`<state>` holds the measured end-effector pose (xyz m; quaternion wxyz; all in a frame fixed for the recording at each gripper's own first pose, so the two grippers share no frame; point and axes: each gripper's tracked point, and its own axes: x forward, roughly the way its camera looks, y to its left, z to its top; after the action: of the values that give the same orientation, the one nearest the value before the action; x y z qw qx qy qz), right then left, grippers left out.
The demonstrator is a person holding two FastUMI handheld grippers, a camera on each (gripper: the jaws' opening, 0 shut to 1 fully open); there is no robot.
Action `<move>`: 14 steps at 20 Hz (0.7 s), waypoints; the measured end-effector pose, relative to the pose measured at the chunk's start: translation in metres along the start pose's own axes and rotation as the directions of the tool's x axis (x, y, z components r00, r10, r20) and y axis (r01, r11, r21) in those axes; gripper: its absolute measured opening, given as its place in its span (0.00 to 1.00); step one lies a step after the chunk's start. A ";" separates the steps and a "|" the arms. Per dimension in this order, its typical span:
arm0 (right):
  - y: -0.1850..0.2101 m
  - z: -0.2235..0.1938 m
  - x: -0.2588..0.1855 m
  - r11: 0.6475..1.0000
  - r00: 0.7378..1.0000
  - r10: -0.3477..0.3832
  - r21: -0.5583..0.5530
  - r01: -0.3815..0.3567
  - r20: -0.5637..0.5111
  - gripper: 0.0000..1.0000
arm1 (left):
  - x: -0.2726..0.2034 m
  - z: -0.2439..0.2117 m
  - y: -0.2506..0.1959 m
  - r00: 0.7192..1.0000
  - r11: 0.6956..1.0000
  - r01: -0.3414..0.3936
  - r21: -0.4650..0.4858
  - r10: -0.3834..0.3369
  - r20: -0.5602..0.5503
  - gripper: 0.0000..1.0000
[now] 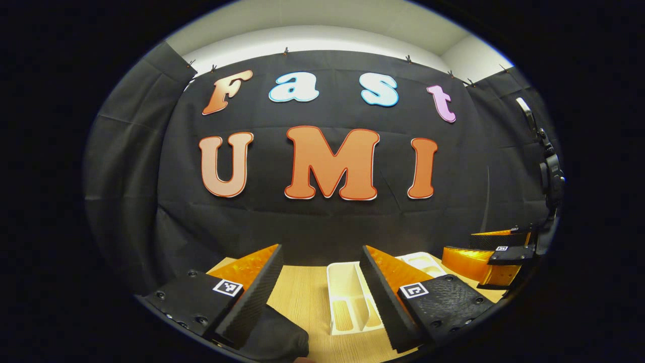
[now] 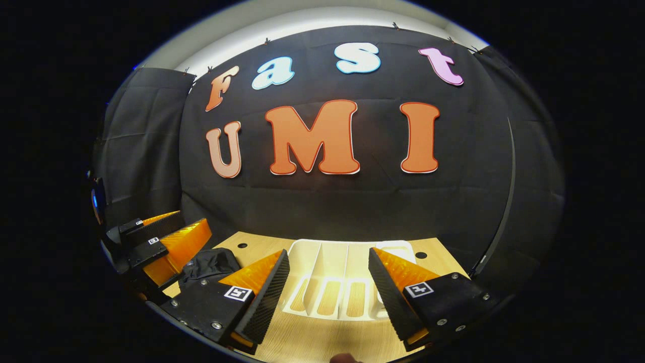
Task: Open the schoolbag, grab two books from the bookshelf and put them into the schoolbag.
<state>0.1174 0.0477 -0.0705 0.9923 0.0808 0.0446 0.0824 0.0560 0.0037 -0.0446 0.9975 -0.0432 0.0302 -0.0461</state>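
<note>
A white bookshelf rack point(image 1: 347, 297) with upright dividers stands on the wooden table point(image 1: 302, 295), just ahead of my left gripper point(image 1: 320, 302), which is open with nothing between its fingers. The black schoolbag point(image 1: 282, 338) lies under that gripper's left finger. In the right gripper view the same rack point(image 2: 342, 282) sits straight ahead, its slots empty. My right gripper point(image 2: 327, 300) hangs open in front of it. The schoolbag point(image 2: 209, 264) lies slumped to the rack's left. Each gripper shows in the other's view, right gripper point(image 1: 457, 243) and left gripper point(image 2: 194, 219), fingers apart.
Black cloth walls close the booth behind and on both sides of the table. A black device on a mount point(image 1: 552, 171) hangs on the right wall. A thin cable point(image 2: 504, 201) runs down the right side. Bare tabletop point(image 2: 312, 343) lies in front of the rack.
</note>
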 end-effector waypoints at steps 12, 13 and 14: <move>0.002 -0.004 0.002 1.000 1.000 -0.007 -0.005 0.007 0.010 0.94 | 0.001 -0.004 -0.005 1.000 1.000 0.024 -0.002 -0.024 -0.010 0.98; 0.004 -0.005 0.002 1.000 1.000 -0.003 -0.004 0.003 0.008 0.94 | -0.001 -0.004 -0.004 1.000 1.000 0.022 0.001 -0.022 -0.009 0.98; 0.004 -0.005 0.003 1.000 1.000 -0.004 -0.005 0.004 0.007 0.94 | -0.001 -0.004 -0.004 1.000 1.000 0.028 -0.002 -0.028 -0.010 0.95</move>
<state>0.1193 0.0528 -0.0754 0.9928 0.0786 0.0409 0.0802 0.0546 -0.0009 -0.0480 0.9966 -0.0445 0.0347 -0.0603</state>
